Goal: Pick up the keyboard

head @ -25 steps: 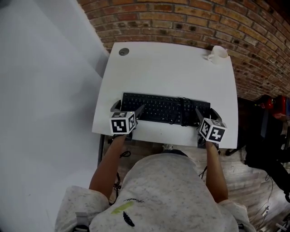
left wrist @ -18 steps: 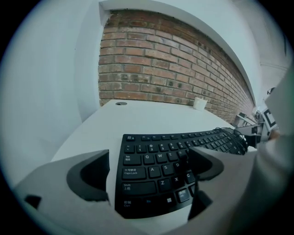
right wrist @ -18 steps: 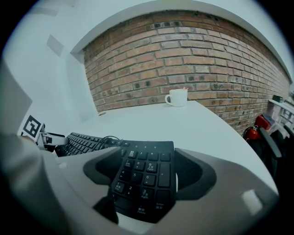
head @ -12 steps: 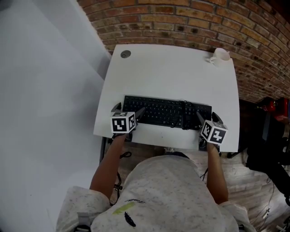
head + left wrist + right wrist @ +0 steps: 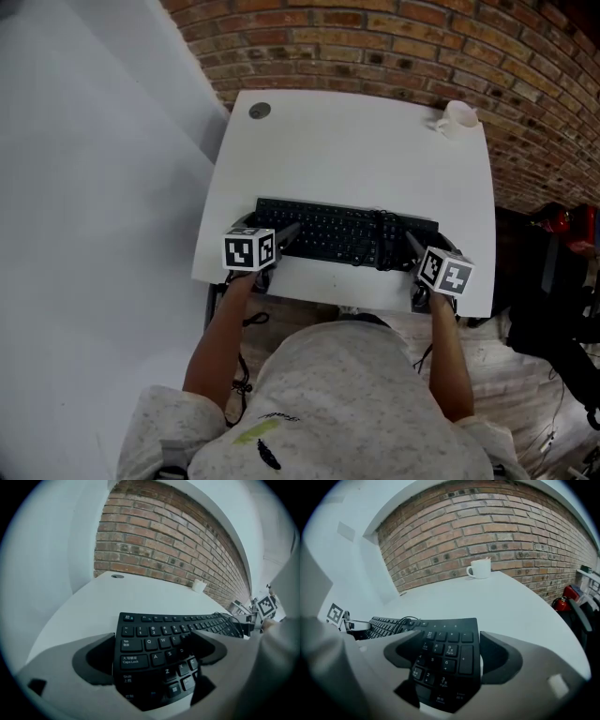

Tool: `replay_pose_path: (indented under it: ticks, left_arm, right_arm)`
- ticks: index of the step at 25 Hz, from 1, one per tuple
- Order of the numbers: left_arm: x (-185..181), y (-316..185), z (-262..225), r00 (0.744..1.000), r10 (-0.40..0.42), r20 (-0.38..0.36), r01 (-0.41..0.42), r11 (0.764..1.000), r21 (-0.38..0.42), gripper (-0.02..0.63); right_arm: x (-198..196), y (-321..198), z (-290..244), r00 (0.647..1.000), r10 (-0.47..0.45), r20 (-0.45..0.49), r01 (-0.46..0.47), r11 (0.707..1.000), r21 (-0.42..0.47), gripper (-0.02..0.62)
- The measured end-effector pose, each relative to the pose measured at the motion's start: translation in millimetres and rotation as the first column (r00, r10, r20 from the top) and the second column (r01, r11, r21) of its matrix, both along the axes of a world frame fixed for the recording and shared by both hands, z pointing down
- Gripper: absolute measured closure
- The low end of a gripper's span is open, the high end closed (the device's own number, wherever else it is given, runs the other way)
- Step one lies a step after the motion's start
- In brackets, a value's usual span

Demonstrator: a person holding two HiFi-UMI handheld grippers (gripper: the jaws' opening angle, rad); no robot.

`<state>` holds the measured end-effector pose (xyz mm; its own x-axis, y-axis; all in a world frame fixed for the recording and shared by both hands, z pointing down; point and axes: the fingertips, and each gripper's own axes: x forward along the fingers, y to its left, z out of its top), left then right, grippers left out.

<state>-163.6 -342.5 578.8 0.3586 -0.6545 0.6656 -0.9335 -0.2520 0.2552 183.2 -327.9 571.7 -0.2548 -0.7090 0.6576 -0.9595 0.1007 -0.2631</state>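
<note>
The black plastic full-size keyboard [image 5: 345, 232], lying flat by the near edge of the white table [image 5: 356, 150], looks light, stiff and long, best taken at both ends, where the left gripper [image 5: 267, 226] and right gripper [image 5: 429, 239] slant downward, jaws open astride its end keys.

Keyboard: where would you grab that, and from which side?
By its two short ends, one gripper each, coming in from the near edge. The keyboard is long, thin and lies flat on the table, so one end alone would likely tip it. The left gripper and right gripper straddle those ends, open.
</note>
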Motion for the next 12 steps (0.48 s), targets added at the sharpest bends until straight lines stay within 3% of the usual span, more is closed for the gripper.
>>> replay_pose_path:
  ticks: [5, 12]
  left_arm:
    - [0.8, -0.1, 0.8, 1.0, -0.003, -0.005, 0.003, 1.0, 0.001, 0.109]
    - [0.3, 0.8, -0.3, 1.0, -0.014, 0.002, 0.014, 1.0, 0.009, 0.11]
  right_arm:
    - [1.1, -1.0, 1.6, 1.0, 0.007, -0.003, -0.007, 0.999, -0.051, 0.213]
    - [2.0, 0.3, 0.4, 0.999, 0.018, -0.028, -0.019, 0.999, -0.04, 0.209]
